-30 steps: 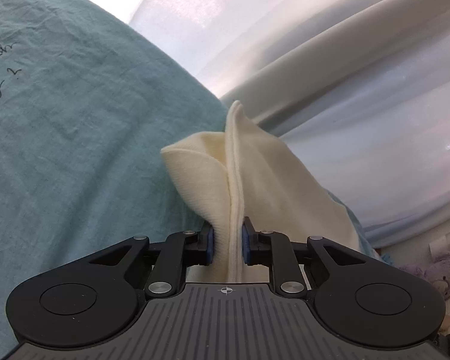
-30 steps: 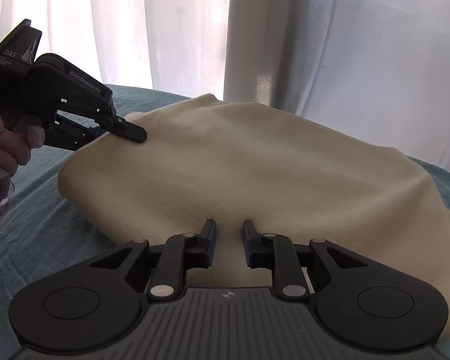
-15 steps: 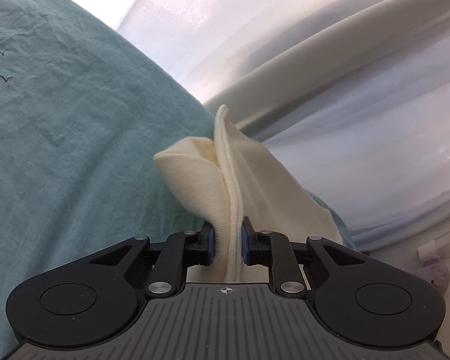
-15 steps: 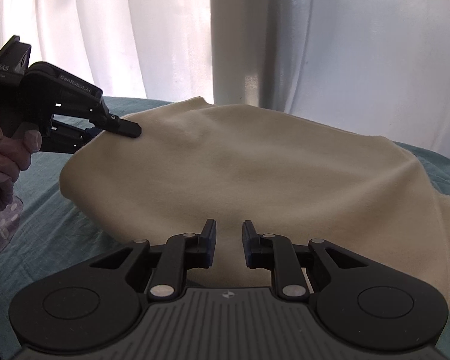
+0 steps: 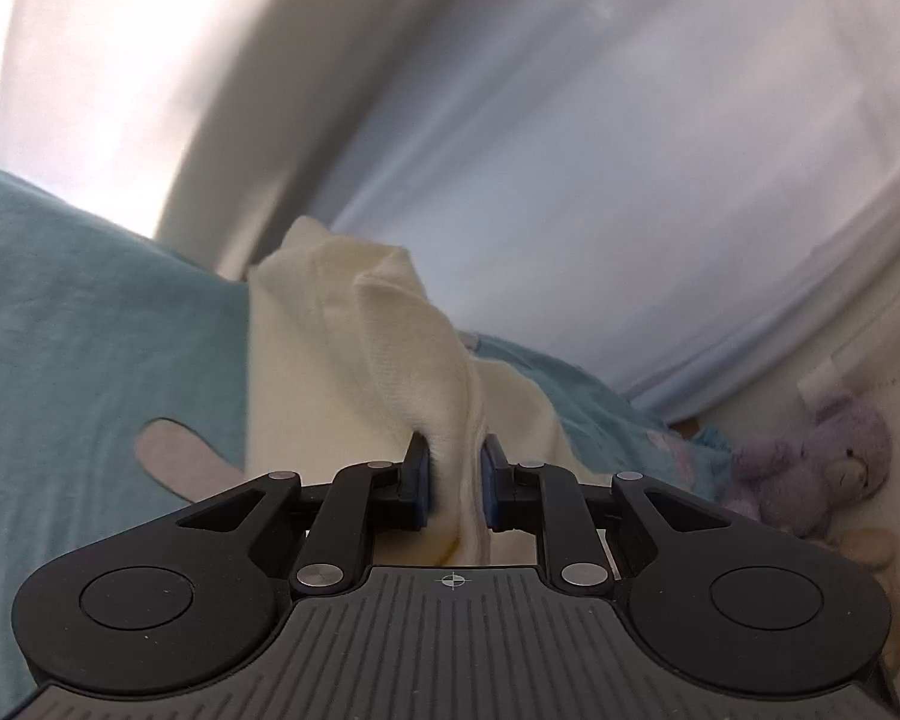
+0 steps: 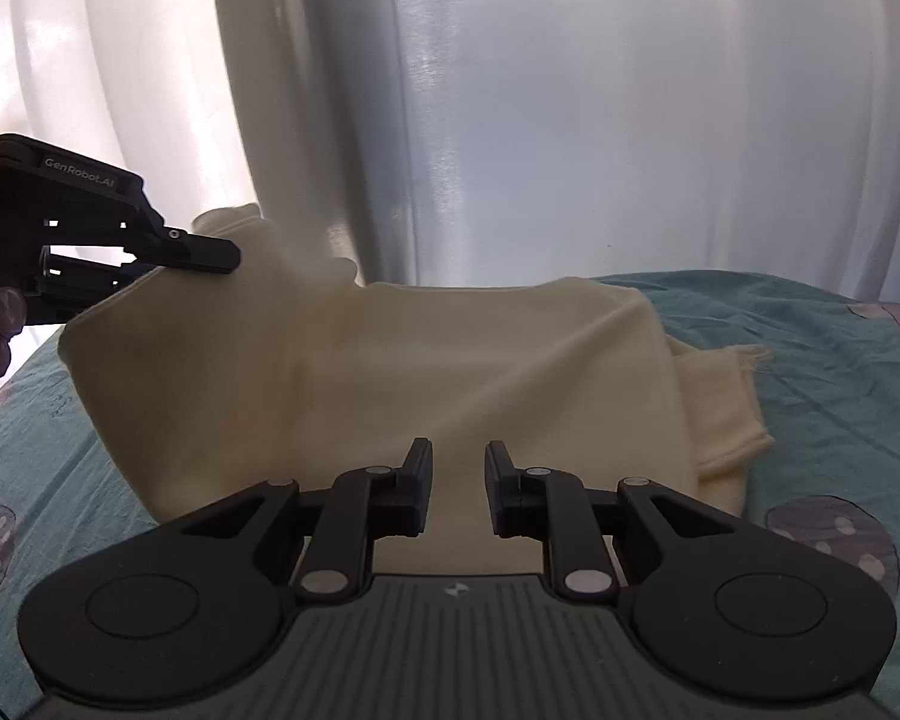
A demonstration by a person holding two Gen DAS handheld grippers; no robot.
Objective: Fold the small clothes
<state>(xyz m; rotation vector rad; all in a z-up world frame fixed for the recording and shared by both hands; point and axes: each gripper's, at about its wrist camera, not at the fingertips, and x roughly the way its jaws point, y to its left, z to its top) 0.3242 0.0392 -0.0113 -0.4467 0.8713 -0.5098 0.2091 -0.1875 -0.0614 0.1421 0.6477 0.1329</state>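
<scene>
Cream garment [image 6: 390, 372] pinched in left tool [image 5: 455, 480], right tool [image 6: 458, 480] apart above it.

Home bedroom, teal patterned bedsheet [image 6: 810, 372], white sheer curtains [image 6: 570, 120] behind, purple plush toy [image 5: 822, 468] beside the bed

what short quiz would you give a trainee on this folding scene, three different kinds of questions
1. True or false: the left gripper is pinching the cream garment.
2. The right gripper is: A) clamped on the cloth B) open with nothing held C) out of view.
3. Fill in: the garment lies on a ____ coloured bedsheet.

Key: 1 true; 2 B; 3 teal.
</scene>
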